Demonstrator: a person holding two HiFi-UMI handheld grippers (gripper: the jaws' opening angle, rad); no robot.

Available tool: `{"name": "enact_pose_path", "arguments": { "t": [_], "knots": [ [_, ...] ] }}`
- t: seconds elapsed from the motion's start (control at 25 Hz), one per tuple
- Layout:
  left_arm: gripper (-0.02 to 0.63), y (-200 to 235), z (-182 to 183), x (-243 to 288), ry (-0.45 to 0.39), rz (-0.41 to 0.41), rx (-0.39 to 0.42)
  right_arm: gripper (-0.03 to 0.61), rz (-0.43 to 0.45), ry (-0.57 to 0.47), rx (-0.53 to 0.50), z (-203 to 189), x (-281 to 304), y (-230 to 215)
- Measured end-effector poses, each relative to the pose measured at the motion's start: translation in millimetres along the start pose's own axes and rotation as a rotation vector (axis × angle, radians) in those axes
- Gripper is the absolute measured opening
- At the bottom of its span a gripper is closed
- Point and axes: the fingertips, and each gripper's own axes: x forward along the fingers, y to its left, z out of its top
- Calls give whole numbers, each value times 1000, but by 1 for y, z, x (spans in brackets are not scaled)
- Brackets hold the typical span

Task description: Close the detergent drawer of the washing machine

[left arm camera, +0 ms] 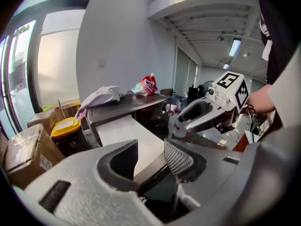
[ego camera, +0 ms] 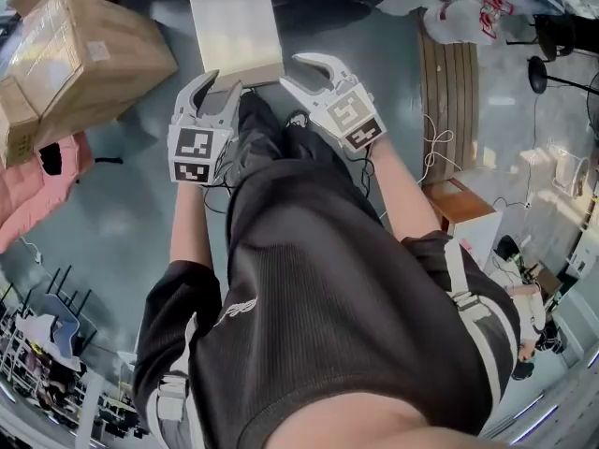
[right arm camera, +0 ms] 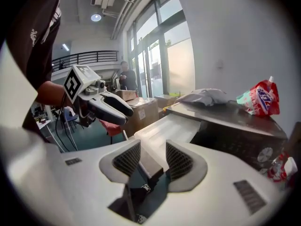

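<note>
Beyond mesh-padded left gripper (ego camera: 225, 82), right gripper (ego camera: 290, 70), long smooth white detergent drawer (ego camera: 234, 26)

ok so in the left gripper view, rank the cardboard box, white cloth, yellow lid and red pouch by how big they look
1. cardboard box, nearest the camera
2. white cloth
3. yellow lid and red pouch: they look alike, and the pouch sits farther back, so unranked

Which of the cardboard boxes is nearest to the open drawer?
The big box with a small white label, right beside the drawer; the others lie farther to the left.
</note>
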Motion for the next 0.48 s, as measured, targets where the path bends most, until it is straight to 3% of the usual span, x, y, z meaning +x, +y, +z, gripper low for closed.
{"name": "enact_pose_path", "arguments": {
  "t": [0.12,0.48],
  "knots": [
    [181,2,-25,3,68,-21,56,173,32,51,8,-19,13,5],
    [199,23,-71,2,185,-5,88,175,77,165,3,-56,36,24]
  ]
}}
